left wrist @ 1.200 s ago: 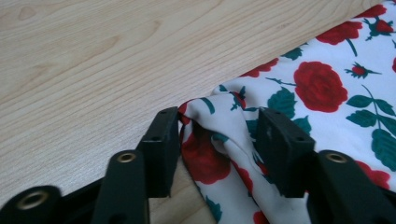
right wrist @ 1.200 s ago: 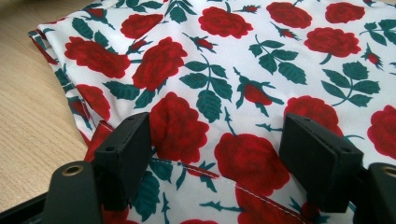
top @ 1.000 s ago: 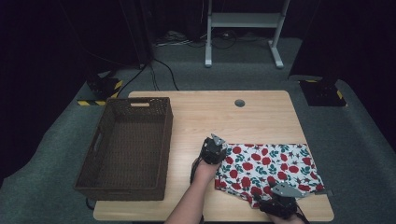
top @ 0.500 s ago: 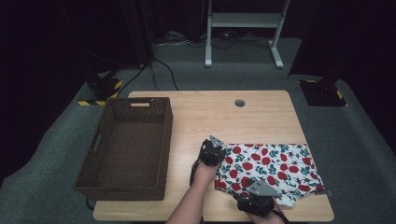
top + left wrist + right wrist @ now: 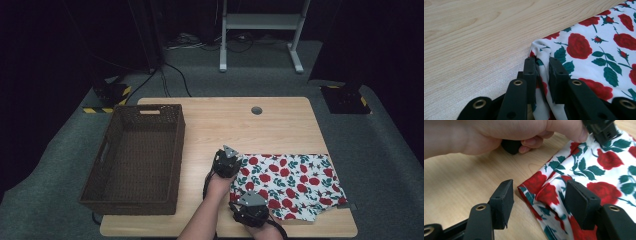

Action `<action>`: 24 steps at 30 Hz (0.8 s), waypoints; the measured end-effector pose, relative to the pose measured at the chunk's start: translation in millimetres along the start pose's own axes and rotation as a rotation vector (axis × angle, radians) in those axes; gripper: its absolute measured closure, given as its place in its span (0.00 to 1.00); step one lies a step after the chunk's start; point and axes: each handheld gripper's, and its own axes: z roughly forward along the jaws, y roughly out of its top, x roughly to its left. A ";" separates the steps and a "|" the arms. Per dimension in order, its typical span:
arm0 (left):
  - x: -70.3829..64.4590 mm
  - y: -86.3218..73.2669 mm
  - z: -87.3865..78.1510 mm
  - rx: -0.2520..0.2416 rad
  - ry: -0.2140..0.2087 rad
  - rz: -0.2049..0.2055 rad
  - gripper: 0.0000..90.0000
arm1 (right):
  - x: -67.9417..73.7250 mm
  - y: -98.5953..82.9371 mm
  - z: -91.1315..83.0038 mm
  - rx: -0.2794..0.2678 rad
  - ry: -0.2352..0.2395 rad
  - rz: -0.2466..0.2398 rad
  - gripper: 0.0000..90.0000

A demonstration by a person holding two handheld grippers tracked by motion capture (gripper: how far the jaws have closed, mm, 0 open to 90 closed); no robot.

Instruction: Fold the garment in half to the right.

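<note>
From the high view we see a light wooden table bearing a dark woven basket on its left part and a white cloth printed with red roses lying flat on its right front part. The basket and the cloth are well apart, with bare wood between them. A small round hole sits in the tabletop near the far edge.

We find the left gripper at the cloth's far-left corner, held in the person's left hand, whose forearm enters from the bottom edge. In the left gripper view its two black jaws stand pressed together on a raised fold of that corner of the cloth, with the fabric pinched between them and bare table to the left.

We find the right gripper at the cloth's near-left corner, close to the table's front edge. In the right gripper view its jaws stand spread apart, one over bare wood and the other over the printed fabric, with the rumpled corner of the cloth lying between them; we cannot tell whether either jaw touches it. Farther off in that view we see the left hand wrapped around its own gripper, just above the cloth's edge.
</note>
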 end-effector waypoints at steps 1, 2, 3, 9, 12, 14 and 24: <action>0.1 0.0 0.0 -0.001 -0.001 -0.002 0.86 | 0.4 0.8 2.6 0.006 -0.003 0.007 0.44; 0.1 -0.1 0.0 0.000 -0.001 -0.004 0.86 | 0.2 1.5 4.8 0.005 -0.005 0.011 0.44; 0.1 -0.1 0.0 0.000 -0.001 -0.003 0.86 | 0.0 2.6 6.2 0.005 -0.010 0.016 0.45; -0.2 -0.3 -0.3 -0.001 0.001 -0.004 0.86 | -1.0 3.8 6.8 0.004 -0.038 0.016 0.70; -3.1 -0.5 -0.5 -0.001 0.018 0.027 0.85 | -0.7 1.2 5.5 -0.004 -0.059 0.004 0.87; -3.0 -0.9 -1.1 -0.003 0.019 0.019 0.84 | -0.1 -0.6 4.5 -0.007 -0.081 -0.014 0.93; -5.5 -5.3 -11.5 -0.113 0.059 -0.029 0.86 | 0.3 3.1 -16.7 -0.111 -0.124 -0.043 0.94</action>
